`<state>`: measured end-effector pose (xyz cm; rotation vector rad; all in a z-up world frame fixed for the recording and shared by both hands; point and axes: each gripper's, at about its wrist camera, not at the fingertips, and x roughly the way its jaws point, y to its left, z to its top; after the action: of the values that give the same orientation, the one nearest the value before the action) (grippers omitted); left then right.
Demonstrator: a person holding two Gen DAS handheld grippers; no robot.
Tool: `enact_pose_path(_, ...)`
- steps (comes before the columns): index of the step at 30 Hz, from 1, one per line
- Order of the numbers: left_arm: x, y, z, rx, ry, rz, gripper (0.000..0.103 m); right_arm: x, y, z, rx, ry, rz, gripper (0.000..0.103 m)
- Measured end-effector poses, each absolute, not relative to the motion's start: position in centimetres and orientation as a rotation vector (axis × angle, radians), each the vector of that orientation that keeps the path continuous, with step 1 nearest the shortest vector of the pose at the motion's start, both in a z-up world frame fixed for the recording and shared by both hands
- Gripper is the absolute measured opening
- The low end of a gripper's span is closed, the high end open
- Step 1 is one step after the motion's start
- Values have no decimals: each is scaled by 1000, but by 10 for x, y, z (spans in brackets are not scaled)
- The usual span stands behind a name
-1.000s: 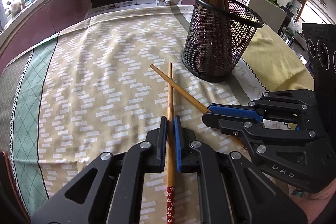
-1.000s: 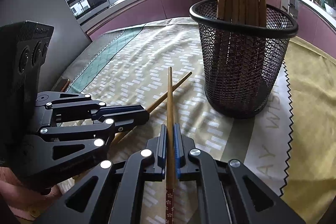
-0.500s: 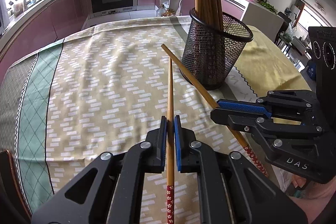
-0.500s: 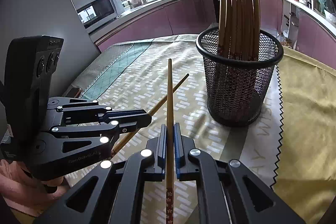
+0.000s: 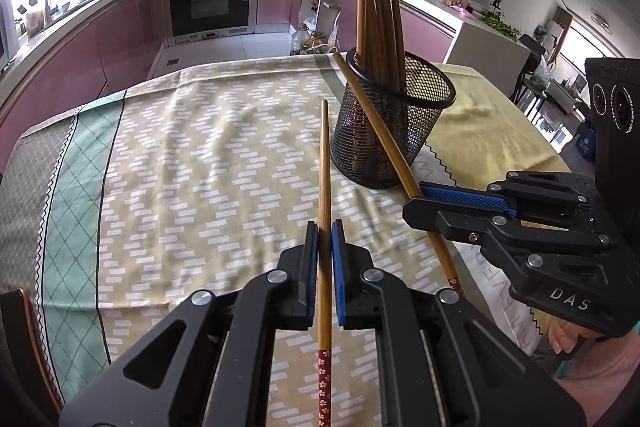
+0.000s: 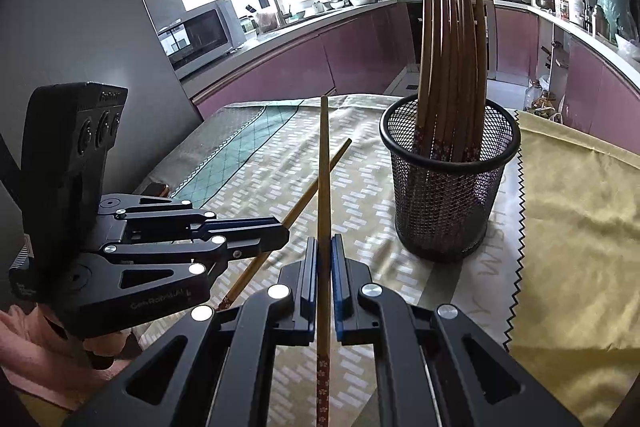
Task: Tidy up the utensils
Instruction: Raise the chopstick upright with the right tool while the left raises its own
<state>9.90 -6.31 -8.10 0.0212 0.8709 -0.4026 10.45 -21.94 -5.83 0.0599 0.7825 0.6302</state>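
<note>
Holder point(image 5: 394, 131) hides chopstick point(image 5: 362, 99) tip, perhaps touching.

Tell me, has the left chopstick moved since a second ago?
Yes. The left chopstick has risen: its tip now reaches the mesh cup's rim height, not its base.

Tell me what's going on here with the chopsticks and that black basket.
A person is tidying chopsticks with a handheld gripper in each hand. The left gripper is shut on one chopstick, and the right gripper is shut on another chopstick; both are held above the patterned tablecloth. The black mesh holder stands just ahead, already holding a bunch of chopsticks upright. Neither held chopstick is in the holder yet.
</note>
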Motion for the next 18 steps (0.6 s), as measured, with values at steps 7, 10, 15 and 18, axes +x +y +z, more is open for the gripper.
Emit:
enact_pose_path(7,94,-63,-74,11,855,-415,8,102,-225,-55,68,761,629,6)
enact_pose_path(10,91,-64,-70,7,848,-421,8,100,-230,-52,74,753,627,6)
enact_pose_path(15,89,-64,-66,2,838,-427,8,99,-234,-49,84,741,620,6)
enact_pose_path(18,88,-64,-63,2,830,-431,8,98,-237,-48,91,735,617,6)
